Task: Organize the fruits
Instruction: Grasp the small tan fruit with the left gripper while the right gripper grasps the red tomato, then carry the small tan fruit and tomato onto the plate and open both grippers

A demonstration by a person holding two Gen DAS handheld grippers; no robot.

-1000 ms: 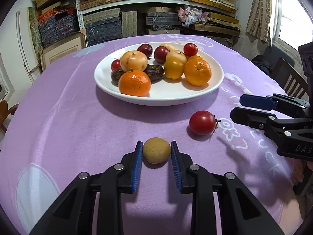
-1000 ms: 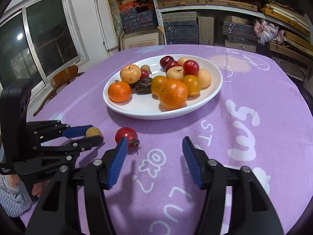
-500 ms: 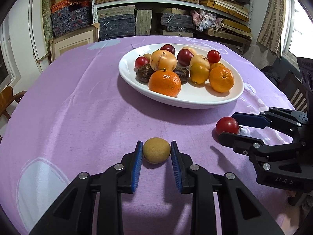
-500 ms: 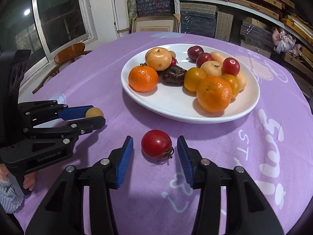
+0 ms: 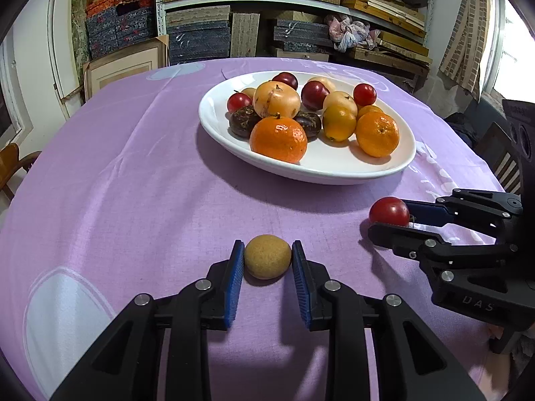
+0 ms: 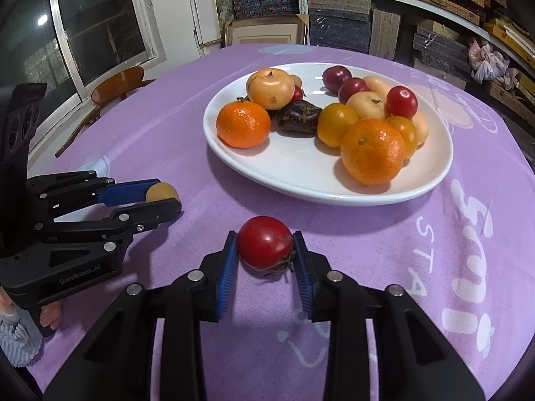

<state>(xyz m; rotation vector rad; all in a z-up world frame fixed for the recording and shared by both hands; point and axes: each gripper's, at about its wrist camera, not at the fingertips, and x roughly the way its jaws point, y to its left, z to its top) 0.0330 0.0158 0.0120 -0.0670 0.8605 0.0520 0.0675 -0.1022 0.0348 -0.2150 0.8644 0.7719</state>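
Note:
My left gripper (image 5: 267, 257) is shut on a small tan round fruit (image 5: 267, 261) that rests on the purple tablecloth (image 5: 133, 183). My right gripper (image 6: 265, 250) is shut on a red tomato (image 6: 265, 248), its blue pads pressing both sides. Each gripper shows in the other's view: the right gripper (image 5: 389, 219) with the red tomato (image 5: 389, 211) at the right, the left gripper (image 6: 160, 198) with the tan fruit (image 6: 162, 192) at the left. Beyond both sits a white oval plate (image 5: 334, 170) holding several oranges, plums and tomatoes; the white plate (image 6: 301, 173) is also in the right wrist view.
Shelves stacked with boxes and woven mats (image 5: 267, 16) line the wall behind the round table. A wooden chair (image 6: 117, 87) stands by the window at the left; another chair (image 5: 505, 163) is at the right. A hand (image 6: 46, 310) holds the left gripper's grip.
My right gripper moved left to straddle the red tomato, then closed its pads onto it. The left gripper stayed shut on the tan fruit.

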